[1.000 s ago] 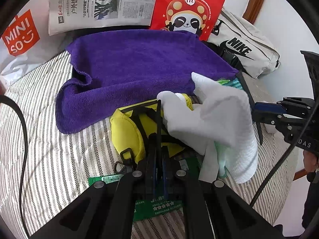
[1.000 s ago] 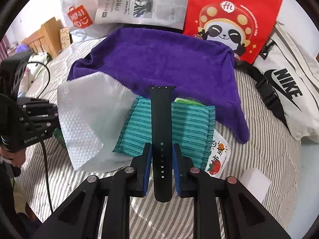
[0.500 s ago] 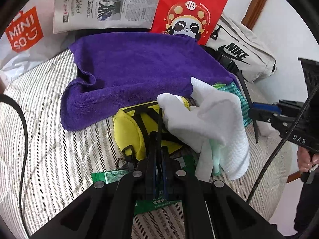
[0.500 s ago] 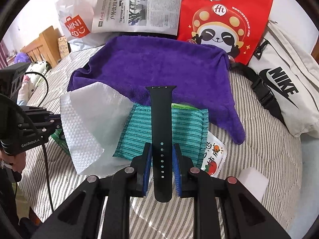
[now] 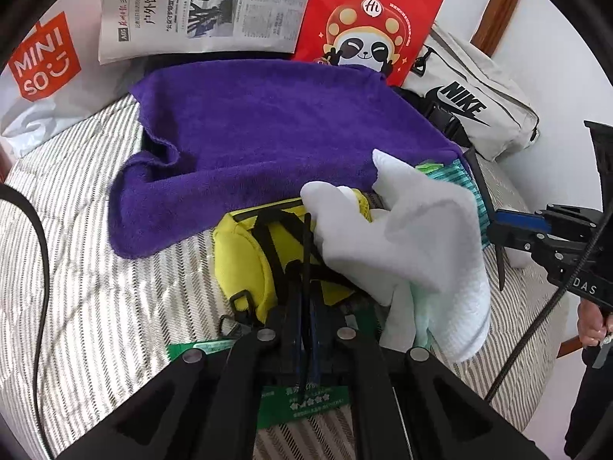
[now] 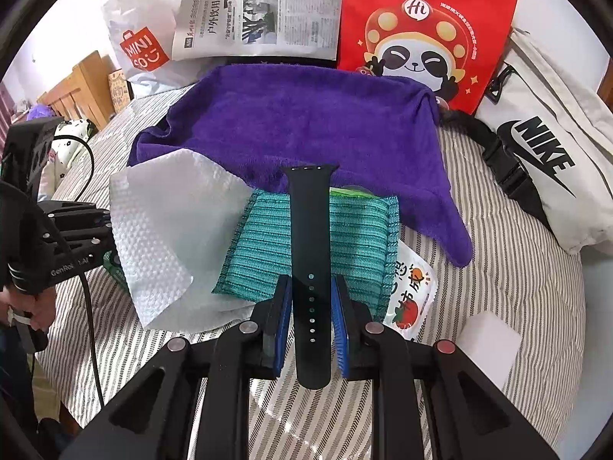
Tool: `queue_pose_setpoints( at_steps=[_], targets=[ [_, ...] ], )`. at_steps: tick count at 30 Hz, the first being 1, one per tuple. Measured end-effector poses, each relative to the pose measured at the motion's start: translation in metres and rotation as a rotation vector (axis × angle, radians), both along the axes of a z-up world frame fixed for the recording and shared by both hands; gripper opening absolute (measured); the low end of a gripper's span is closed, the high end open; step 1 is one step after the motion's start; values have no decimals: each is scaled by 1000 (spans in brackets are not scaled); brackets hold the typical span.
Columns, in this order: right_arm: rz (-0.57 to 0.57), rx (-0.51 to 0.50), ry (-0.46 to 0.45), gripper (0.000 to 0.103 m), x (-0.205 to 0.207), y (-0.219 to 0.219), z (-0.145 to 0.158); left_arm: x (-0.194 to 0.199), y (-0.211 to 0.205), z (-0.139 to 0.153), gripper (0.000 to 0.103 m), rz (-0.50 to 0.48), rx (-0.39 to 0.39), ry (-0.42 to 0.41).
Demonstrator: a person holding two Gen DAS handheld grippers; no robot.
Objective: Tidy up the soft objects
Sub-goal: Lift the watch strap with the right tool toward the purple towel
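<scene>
My right gripper is shut on a black watch strap, held edge to edge and pointing away over a teal knitted cloth. My left gripper is shut on a thin black strip that stands up between its pads; what the strip belongs to I cannot tell. A white textured cloth hangs just right of the left gripper and also shows in the right wrist view. A yellow pouch with black straps lies under the left gripper. A purple towel lies spread behind, also seen in the right wrist view.
All lies on a striped bed. At the back stand a newspaper, a red panda bag, a Miniso bag and a white Nike bag. A green packet, a tomato snack packet and a white block lie nearby.
Both grippers have pulled back and risen slightly, so the scene sits lower and farther in both views. Each keeps its hold. The white cloth hangs about as before.
</scene>
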State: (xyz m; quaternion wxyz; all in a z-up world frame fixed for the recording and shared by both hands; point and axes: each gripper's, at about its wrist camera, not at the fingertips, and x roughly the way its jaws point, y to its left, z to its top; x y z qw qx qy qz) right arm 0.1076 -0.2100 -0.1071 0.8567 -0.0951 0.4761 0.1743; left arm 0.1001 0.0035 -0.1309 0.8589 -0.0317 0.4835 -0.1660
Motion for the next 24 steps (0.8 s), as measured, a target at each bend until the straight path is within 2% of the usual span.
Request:
queue_pose_setpoints(
  at_steps=[12,24],
  targets=[
    [2,58,-18,20,0,1,10,-9,19,30,4,27,-2,-48],
    [-21,76,-28,20,28,-3,22,12,25,52,4,34,-5,-78]
  ],
)
